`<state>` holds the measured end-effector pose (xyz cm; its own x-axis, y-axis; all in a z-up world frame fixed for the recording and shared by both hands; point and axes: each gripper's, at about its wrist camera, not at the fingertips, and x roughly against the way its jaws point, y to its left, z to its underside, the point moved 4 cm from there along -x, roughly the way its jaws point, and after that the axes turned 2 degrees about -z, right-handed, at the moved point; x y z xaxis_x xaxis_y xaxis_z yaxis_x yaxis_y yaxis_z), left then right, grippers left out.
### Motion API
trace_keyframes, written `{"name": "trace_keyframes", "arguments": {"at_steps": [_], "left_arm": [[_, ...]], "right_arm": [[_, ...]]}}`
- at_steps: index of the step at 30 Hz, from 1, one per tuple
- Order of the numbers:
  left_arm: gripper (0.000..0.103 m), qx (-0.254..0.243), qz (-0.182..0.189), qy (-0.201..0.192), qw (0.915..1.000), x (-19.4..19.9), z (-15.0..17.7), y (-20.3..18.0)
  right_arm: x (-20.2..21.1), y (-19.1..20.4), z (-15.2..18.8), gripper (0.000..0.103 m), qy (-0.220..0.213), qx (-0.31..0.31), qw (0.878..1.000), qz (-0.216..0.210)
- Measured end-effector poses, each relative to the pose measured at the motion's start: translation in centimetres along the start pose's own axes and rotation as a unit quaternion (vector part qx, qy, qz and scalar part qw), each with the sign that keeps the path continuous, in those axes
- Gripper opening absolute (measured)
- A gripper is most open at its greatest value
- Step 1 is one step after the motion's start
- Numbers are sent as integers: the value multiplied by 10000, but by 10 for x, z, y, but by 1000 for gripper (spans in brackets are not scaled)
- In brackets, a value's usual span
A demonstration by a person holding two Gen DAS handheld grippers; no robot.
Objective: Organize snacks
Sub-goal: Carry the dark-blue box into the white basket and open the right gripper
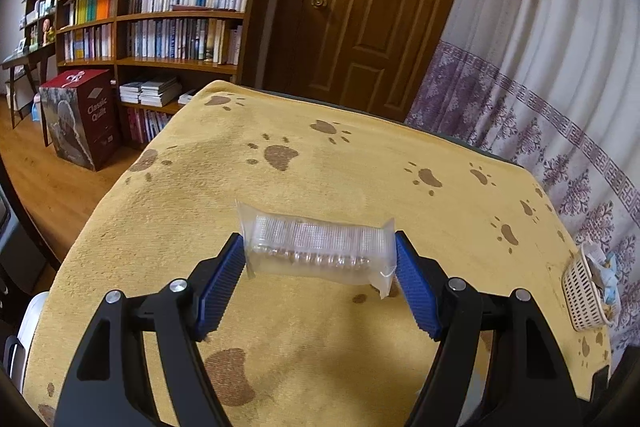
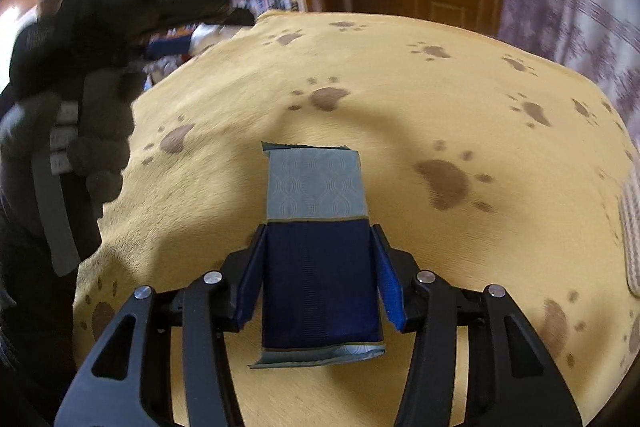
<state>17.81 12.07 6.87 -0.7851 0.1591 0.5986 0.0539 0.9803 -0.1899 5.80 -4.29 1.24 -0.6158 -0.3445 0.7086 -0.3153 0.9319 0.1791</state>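
While both grippers carry snacks | left gripper [image 1: 320, 259] pinches clear packet [image 1: 316, 245] by its ends: may buckle, slip | right gripper [image 2: 320, 267] clamps blue-grey packet [image 2: 318, 251]: may crush | basket [image 1: 582, 291] far right

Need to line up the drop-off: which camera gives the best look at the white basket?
The left wrist view. The white basket sits whole near the table's right edge with wrappers inside, beyond the left gripper holding the clear snack pack. The right wrist view catches only a blurred sliver of it at the frame edge.

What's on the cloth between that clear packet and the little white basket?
Nothing: in the left wrist view only bare paw-print cloth lies between the clear packet and the basket.
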Motion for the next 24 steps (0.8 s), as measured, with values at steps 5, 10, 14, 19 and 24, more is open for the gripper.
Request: {"name": "trace_keyframes", "arguments": {"at_steps": [5,10,14,19,24], "left_arm": [[74,-239,101,29,9997,-1,6,-21],[74,-505,187,29,9985,-2,12,-42],[74,-658,242,45,9975,-3,18,-55],[74,-810,253,101,9963,-7,24,-66],[74,-935,302,131,9951,-8,30,-76]], "right_arm": [[31,-36,0,51,-267,-516,9982,160],[67,-74,1,51,-576,-936,9930,426],[90,-102,2,51,-788,-1249,9873,586],[121,-133,1,51,-1101,-1530,9784,844],[154,-168,2,51,-1393,-1746,9665,1265]]}}
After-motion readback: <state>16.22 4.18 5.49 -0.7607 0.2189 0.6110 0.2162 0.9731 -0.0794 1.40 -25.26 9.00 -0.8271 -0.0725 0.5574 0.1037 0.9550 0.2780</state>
